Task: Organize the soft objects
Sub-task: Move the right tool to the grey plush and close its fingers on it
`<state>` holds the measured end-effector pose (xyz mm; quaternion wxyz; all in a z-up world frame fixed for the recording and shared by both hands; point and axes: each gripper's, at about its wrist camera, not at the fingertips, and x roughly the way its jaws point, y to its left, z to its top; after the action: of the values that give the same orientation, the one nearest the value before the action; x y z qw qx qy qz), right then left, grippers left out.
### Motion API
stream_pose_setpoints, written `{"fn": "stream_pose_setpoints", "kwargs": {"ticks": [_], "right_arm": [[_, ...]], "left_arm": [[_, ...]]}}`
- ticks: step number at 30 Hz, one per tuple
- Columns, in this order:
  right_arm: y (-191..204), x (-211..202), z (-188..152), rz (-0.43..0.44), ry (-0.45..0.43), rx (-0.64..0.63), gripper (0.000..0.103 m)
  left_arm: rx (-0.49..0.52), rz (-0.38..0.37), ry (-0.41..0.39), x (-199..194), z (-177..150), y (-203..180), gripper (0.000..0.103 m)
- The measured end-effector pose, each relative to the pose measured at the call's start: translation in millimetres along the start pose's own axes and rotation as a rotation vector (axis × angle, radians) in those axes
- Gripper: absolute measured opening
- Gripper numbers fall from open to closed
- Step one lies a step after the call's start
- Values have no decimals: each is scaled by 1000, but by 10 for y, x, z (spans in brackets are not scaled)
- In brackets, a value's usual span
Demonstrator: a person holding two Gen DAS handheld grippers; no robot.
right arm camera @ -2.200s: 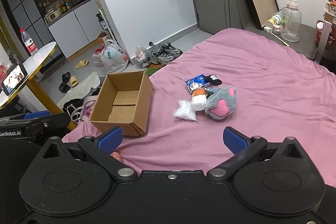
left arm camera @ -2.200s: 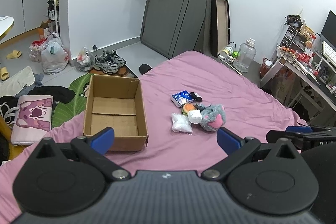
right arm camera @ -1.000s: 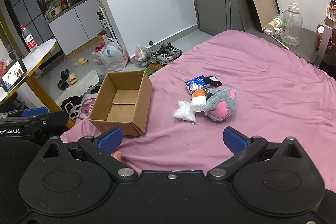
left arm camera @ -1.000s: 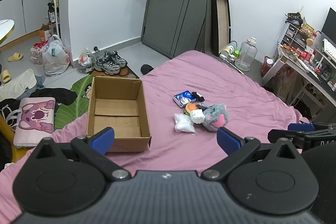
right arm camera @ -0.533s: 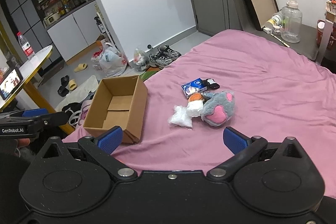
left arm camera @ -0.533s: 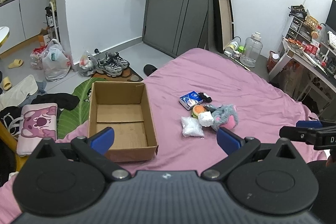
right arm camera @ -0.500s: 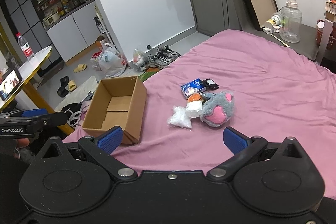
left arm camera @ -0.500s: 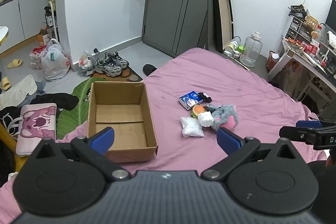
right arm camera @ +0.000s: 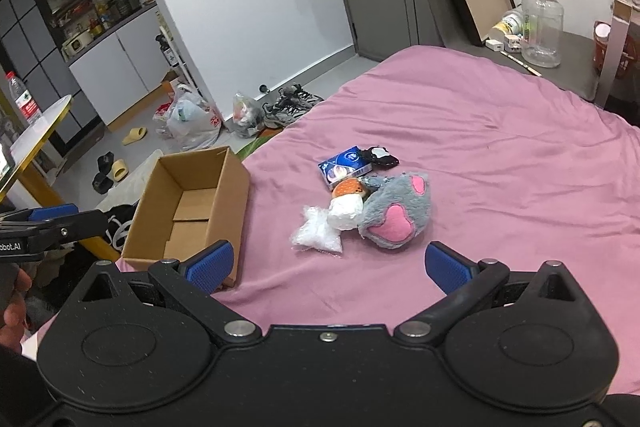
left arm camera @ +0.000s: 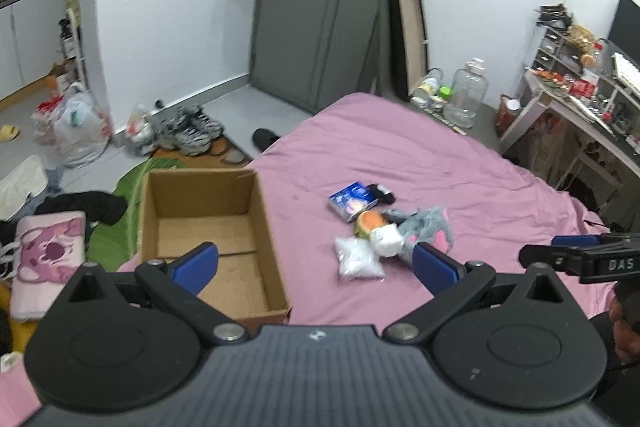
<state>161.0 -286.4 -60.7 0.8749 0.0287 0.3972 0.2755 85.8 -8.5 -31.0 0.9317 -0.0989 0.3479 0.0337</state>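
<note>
Now both views have drawn closer to the bed (right arm camera: pixel 500 155) than a moment ago, so the approach is under way but nothing is picked yet. The left tongs (left arm camera: pixel 314 263) and right tongs (right arm camera: pixel 328 267) both stand wide open and empty. The soft pile, grey plush toy (right arm camera: pixel 396 215), white bag (right arm camera: pixel 318 233) and blue packet (right arm camera: pixel 344 165), lies mid-frame, apart from the empty cardboard box (right arm camera: pixel 192 207) at centre left.
</note>
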Motion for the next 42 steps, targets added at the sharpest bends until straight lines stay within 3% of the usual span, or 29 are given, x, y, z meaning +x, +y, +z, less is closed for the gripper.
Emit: {"fn": "stream_pose_setpoints", "kwargs": {"ticks": [7, 12, 24, 31, 34, 40, 42], "right_arm": [[-116, 169, 42, -4, -27, 31, 103], [-174, 298, 68, -17, -28, 42, 103], [-350, 684, 128, -67, -14, 85, 95], [-445, 913, 174, -49, 14, 119, 83], [-483, 1008, 189, -54, 30, 142, 74], [-540, 1233, 219, -65, 56, 166, 70], [-579, 1342, 227, -65, 75, 184, 64]], "left_arm": [[77, -66, 37, 309, 55, -81, 102], [122, -46, 23, 461, 114, -85, 101], [108, -70, 40, 942, 273, -116, 101], [74, -83, 50, 1179, 358, -138, 100], [62, -103, 45, 1244, 383, -146, 96], [43, -132, 66, 1436, 383, -208, 84], [43, -140, 77, 1495, 375, -239, 79]]}}
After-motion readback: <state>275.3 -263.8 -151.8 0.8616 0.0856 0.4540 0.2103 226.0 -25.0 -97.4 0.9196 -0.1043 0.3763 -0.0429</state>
